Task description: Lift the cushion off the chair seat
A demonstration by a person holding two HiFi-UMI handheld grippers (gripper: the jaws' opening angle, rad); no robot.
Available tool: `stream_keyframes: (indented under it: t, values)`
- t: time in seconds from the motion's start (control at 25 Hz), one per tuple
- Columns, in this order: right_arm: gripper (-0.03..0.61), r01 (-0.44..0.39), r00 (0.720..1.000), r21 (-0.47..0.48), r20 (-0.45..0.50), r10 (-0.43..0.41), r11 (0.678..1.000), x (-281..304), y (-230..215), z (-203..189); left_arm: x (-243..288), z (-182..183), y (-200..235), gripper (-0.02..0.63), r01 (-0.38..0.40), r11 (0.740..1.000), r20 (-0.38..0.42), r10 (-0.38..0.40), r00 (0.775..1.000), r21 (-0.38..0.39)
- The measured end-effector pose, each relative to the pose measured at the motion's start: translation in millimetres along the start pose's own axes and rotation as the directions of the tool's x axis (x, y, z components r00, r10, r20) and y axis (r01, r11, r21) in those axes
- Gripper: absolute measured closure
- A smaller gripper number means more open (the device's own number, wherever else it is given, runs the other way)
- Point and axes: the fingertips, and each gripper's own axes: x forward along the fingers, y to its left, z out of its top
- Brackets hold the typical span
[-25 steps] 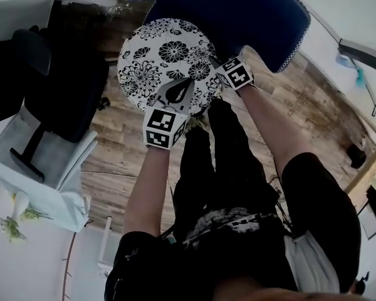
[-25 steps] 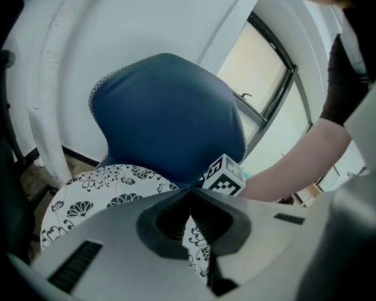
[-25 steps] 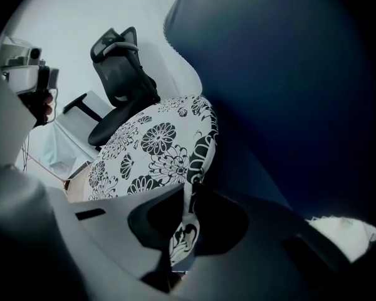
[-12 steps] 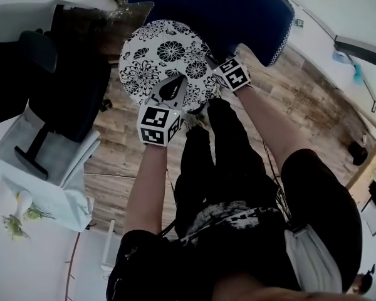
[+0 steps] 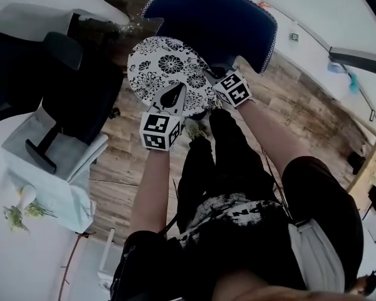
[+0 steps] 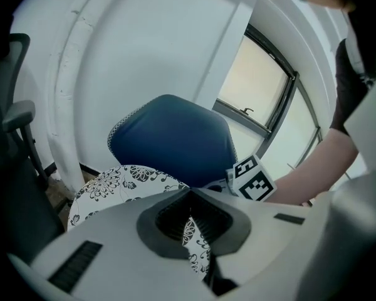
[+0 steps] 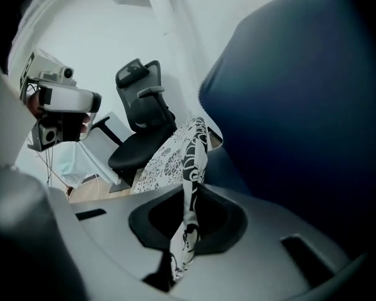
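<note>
Left gripper, right gripper jaws clamp cushion, blue chair behind, office chair beside

The cushion is before the chair back, office chair left.

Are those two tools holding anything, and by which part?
Yes: the floral cushion, by its rim. The left hand-held gripper and the right hand-held gripper each pinch its edge.

Cloth cushion, matt floral print; chair blue fabric (white piped edge); floor wood planks.
</note>
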Motion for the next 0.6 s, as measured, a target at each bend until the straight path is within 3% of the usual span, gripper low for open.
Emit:
stream_keyframes:
  t: [0.6]
  values:
    - [0.546, 0.010, 0.981, -0.057, 0.194, 0.001, 0.998, -93.8, 48.4, 103.6, -80.3, 49.6, -6.3, 0.601, -0.092, 0.996, 0.115, 0.092, 0.989, -0.002]
